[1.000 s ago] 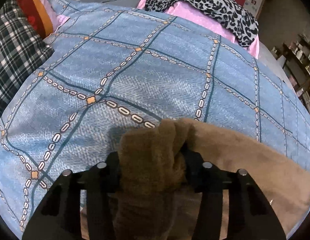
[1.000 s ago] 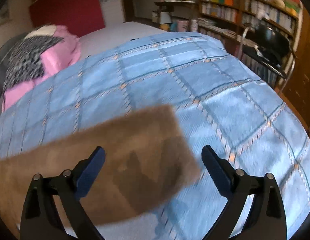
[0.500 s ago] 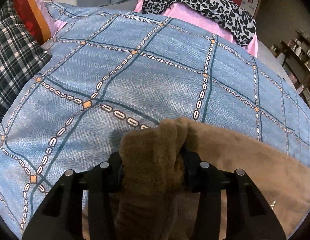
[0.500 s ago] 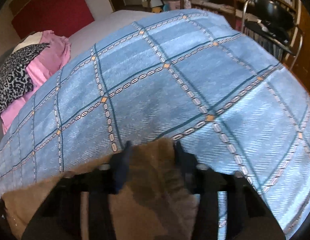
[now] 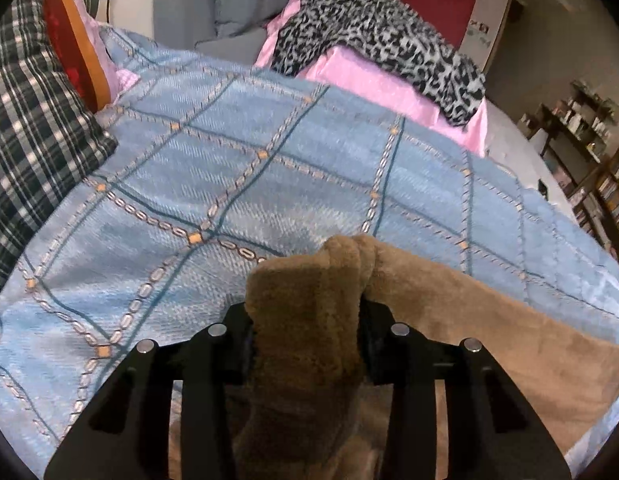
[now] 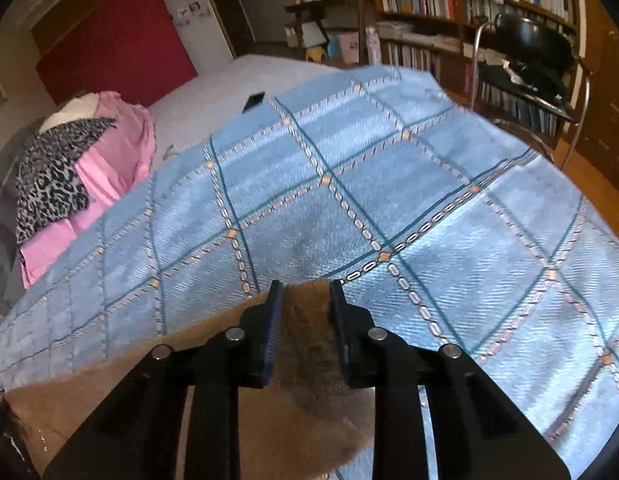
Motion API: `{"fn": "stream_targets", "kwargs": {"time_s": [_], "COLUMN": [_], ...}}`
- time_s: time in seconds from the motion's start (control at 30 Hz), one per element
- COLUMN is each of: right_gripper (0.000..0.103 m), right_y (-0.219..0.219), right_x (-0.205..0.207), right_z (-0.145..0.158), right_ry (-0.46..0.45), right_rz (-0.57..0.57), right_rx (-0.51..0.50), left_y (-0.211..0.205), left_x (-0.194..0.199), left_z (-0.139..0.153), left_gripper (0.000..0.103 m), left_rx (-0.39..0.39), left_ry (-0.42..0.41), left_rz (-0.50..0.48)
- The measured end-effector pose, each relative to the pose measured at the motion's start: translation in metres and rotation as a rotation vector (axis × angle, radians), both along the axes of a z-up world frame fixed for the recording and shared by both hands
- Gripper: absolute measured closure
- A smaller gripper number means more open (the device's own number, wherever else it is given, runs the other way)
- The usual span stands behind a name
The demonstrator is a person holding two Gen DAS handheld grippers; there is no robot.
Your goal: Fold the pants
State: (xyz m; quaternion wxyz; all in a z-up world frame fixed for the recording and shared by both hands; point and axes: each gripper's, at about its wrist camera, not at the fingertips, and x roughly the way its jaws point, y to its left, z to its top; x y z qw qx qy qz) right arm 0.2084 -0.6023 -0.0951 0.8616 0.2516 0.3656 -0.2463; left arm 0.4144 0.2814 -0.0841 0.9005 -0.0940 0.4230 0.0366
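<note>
Brown fleece pants (image 5: 449, 320) lie on a blue chain-patterned bedspread (image 5: 269, 184), stretched between the two grippers. Left gripper (image 5: 305, 344): jaws clamped on a thick bunched fold of the fleece, which bulges up over the fingertips; they have just been closing a little further on it. From there the cloth runs away to the right of the left wrist view as a flat band over the bedspread.

Right gripper (image 6: 305, 312): jaws have just been closing and now pinch a thin end of the pants (image 6: 309, 340), blue pads pressed on either side of the fabric. The rest of the garment trails left and down in that view.

Background, left view: plaid cushion (image 5: 33, 128) at the left edge, pink bedding (image 5: 369, 84) with a leopard-print cloth (image 5: 373, 36) on top. Right view: bookshelves (image 6: 461, 4) and a metal-framed chair (image 6: 533, 68) beyond the bed.
</note>
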Motion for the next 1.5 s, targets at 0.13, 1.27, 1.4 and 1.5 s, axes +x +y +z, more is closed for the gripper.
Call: {"fn": "stream_targets", "kwargs": {"time_s": [0.13,1.27,1.4,1.5], "right_gripper": [0.080,0.080,0.080,0.080], "right_y": [0.004,0.083,0.090,0.093], "right_x": [-0.026,-0.373,-0.396,-0.415], "right_z": [0.022,0.033,0.021,0.009], "right_ry": [-0.036,-0.277,-0.292,-0.298], "right_rz": [-0.010,-0.094,-0.106,-0.117], "right_rx": [-0.014,0.071,0.090,0.114], "left_y": [0.005,0.090,0.092,0.093], "left_x": [-0.022,-0.330,-0.343,-0.353], "left_z": [0.025,0.036,0.027,0.022], "left_gripper": [0.064,0.064,0.062,0.058], "left_rx": [-0.029,-0.279,-0.260,-0.226], "left_ry": [-0.047,-0.217,-0.205,-0.198], "left_rz": [-0.005,0.003,-0.005,-0.019]}}
